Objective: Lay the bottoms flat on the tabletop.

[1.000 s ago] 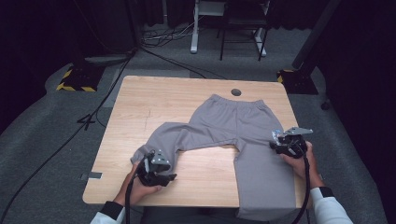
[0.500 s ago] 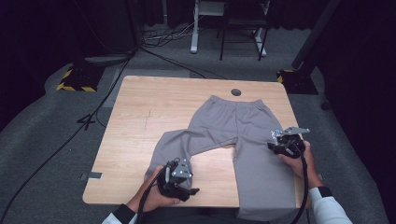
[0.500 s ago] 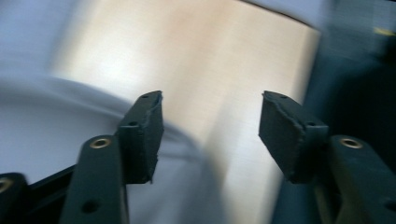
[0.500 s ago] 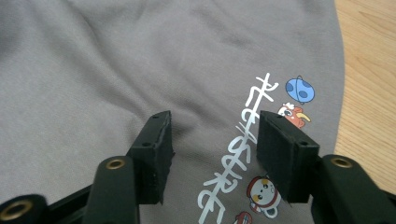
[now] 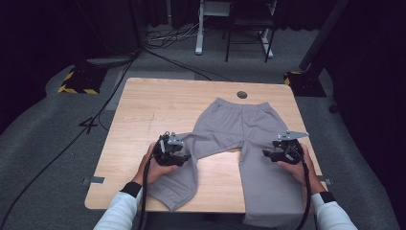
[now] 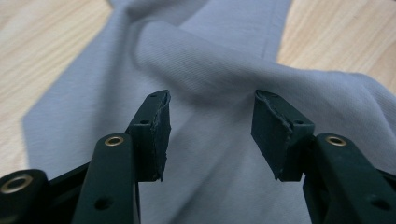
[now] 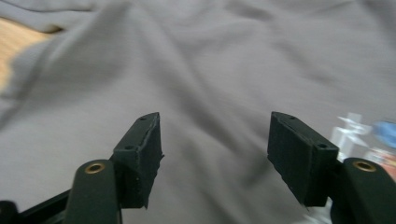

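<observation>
- Grey sweatpants [image 5: 242, 129] lie flat on wooden surface [image 5: 143, 110], waistband at far side near a small dark hole [image 5: 242, 94], legs running toward the person.
- Right leg hangs over near edge of surface; left leg bends w/ a fold approx. at the knee, cuff near front edge.
- Left hand-held gripper [image 5: 178, 152] sits on/just above left leg at the fold, held by left hand [image 5: 154, 165]. Left gripper view: jaws apart, nothing between them, a raised ridge of fabric [image 6: 210, 70] just beyond the tips.
- Right hand-held gripper [image 5: 275, 152] is over right leg, nr. its outer edge, held by right hand [image 5: 299, 167]. Right gripper view: jaws wide apart, cloth [image 7: 196, 70] below and ahead; touching or not, can't tell.
- Grippers well apart, one per leg.
</observation>
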A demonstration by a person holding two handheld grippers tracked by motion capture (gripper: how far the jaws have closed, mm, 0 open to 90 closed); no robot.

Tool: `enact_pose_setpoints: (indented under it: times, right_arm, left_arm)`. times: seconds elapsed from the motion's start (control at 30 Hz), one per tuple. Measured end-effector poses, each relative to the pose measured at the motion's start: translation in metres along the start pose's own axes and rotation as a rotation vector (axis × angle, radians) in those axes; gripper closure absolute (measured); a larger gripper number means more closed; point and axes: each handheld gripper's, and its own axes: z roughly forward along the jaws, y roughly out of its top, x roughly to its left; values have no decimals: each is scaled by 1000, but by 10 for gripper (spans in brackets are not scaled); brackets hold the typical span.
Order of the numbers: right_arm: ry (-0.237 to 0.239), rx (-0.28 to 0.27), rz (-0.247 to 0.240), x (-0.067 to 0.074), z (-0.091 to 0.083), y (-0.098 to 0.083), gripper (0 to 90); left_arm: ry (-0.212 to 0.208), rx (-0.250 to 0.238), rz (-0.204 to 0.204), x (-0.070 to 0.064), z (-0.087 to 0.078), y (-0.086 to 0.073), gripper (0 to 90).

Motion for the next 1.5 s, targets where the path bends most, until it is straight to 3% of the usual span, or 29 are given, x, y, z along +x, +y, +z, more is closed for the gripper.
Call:
enact_pose_setpoints:
  times: [0.07,0.23,0.57,0.73,0.83,0.9,1.03,1.07,1.1,1.17,1.23,1.33,1.4,1.5]
  right_arm:
    - [-12,16,-19,6,6,4,349]
    - [-7,28,-11,11,16,7,340]
    - [-14,19,13,3,18,6,314]
    - [-15,29,10,4,17,7,322]
    - [2,47,-9,6,15,7,327]
    - [13,59,-24,8,12,5,327]
    - [18,82,-55,11,4,1,328]
    - [13,85,-58,12,2,0,331]
    - [2,87,-69,14,-1,-2,336]
    - [-17,80,-74,18,-5,-3,342]
    - [-3,54,-69,25,-11,-3,355]
    - [13,33,-98,39,-15,-2,372]
    - [37,17,-122,50,-16,0,388]
    - [95,-28,-138,69,-15,7,412]
  left_arm:
    - [-2,29,21,-8,4,-1,473]
    - [-14,40,88,-33,7,-3,463]
    - [-117,82,197,-95,1,-13,464]
    - [-174,95,243,-119,0,-14,455]
    - [-195,72,245,-123,-1,-10,433]
    - [-208,32,222,-121,-6,-5,414]
    - [-146,-45,199,-105,-22,10,358]
    - [-106,-69,190,-95,-27,18,353]
    - [-91,-79,183,-91,-28,21,338]
    - [-57,-114,161,-68,-29,36,339]
    - [-30,-118,144,-50,-22,48,341]
    - [4,-78,118,-23,5,66,344]
    - [-7,-49,67,-7,28,77,344]
    - [17,-29,47,6,53,89,347]
